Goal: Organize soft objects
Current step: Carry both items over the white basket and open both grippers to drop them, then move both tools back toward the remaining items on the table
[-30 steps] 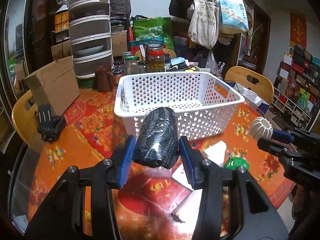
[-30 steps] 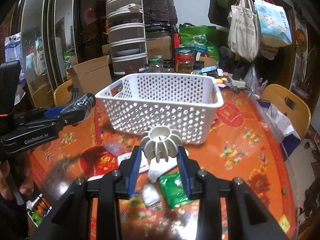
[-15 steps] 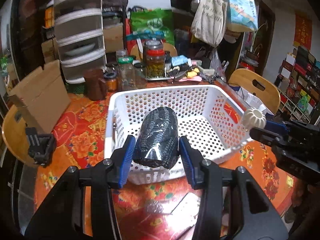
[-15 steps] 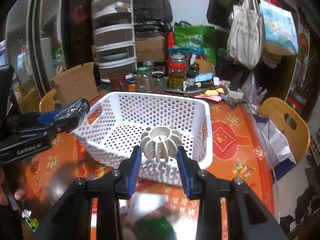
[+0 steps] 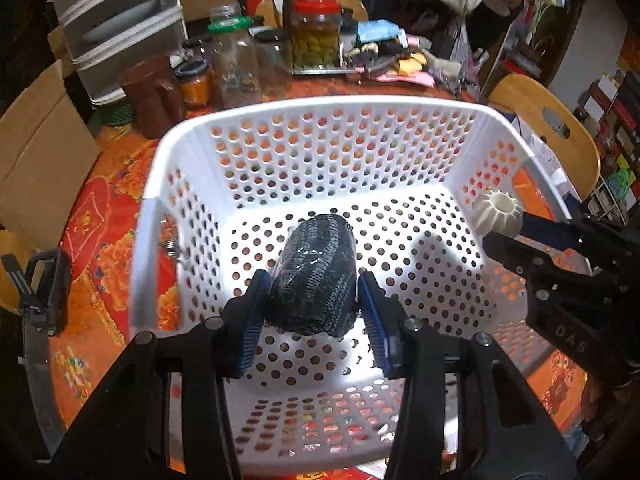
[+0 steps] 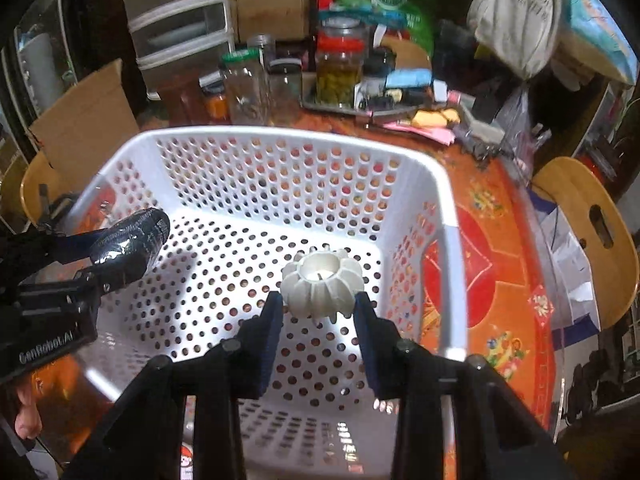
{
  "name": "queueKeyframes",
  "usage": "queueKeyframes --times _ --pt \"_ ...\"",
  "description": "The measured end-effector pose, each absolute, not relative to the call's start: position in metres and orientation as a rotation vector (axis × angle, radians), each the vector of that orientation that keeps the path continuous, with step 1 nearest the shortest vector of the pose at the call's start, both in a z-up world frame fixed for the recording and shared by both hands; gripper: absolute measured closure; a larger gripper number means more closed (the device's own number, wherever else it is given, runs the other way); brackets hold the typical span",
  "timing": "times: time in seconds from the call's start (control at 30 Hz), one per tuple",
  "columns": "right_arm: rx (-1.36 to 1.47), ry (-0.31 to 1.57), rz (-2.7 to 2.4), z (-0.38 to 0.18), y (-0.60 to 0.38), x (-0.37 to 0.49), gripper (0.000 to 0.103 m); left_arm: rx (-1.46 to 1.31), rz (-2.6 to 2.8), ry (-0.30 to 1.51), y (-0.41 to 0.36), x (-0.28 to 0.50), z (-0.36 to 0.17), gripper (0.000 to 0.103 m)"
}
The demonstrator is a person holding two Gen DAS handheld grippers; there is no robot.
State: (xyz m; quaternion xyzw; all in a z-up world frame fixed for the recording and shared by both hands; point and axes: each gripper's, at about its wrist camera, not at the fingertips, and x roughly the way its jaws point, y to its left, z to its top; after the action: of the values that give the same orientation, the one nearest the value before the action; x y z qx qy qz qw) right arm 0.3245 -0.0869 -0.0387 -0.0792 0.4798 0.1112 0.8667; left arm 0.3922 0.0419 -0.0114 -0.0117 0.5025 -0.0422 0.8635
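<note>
A white perforated basket (image 5: 336,108) stands on the orange table and also shows in the right wrist view (image 6: 288,140). My left gripper (image 5: 316,300) is shut on a dark knitted roll wrapped in clear film (image 5: 316,272) and holds it over the inside of the basket. The roll also shows at the left of the right wrist view (image 6: 134,240). My right gripper (image 6: 318,304) is shut on a white ribbed pumpkin-shaped soft object (image 6: 320,284), also above the basket floor. That object shows at the right of the left wrist view (image 5: 498,216).
Glass jars (image 5: 316,36) and a tray of small items stand behind the basket. A cardboard box (image 5: 36,152) sits at the left, plastic drawers (image 5: 116,24) behind it. A wooden chair (image 6: 588,232) stands at the right. A black device (image 5: 40,280) lies left of the basket.
Both grippers have moved forward and up from the table's front, over the basket's near rim, and now hang above its inside with their objects still held.
</note>
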Motion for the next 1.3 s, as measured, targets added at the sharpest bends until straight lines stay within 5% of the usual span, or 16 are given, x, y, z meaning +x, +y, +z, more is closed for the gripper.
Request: queueKeyframes --times 0.23,0.47,0.63,0.73,0.8,0.9,1.3 --pt "-0.156 1.065 0.245 -0.044 -0.080 0.336 0.068 -0.034 -0.074 1.071 0.044 0.399 -0.024 0.058" --pt "-0.145 1.036 0.253 -0.036 -0.081 0.333 0.058 -0.033 -0.070 0.986 0.045 0.383 -0.006 0.021" --pt "-0.125 0.977 0.246 -0.013 -0.092 0.315 0.049 -0.038 -0.110 0.891 0.049 0.343 0.030 0.019" --pt "-0.118 0.889 0.242 0.010 -0.106 0.284 0.049 -0.025 -0.138 0.827 0.057 0.298 0.047 0.010" --pt "-0.117 0.834 0.264 0.019 -0.116 0.254 0.039 -0.018 -0.153 0.797 0.061 0.267 0.050 0.006" --pt "-0.107 0.772 0.281 0.018 -0.130 0.211 0.026 -0.011 -0.159 0.761 0.069 0.216 0.044 0.004" --pt "-0.006 0.772 0.354 -0.065 -0.152 0.092 0.025 -0.088 -0.160 0.736 0.086 0.085 -0.020 0.003"
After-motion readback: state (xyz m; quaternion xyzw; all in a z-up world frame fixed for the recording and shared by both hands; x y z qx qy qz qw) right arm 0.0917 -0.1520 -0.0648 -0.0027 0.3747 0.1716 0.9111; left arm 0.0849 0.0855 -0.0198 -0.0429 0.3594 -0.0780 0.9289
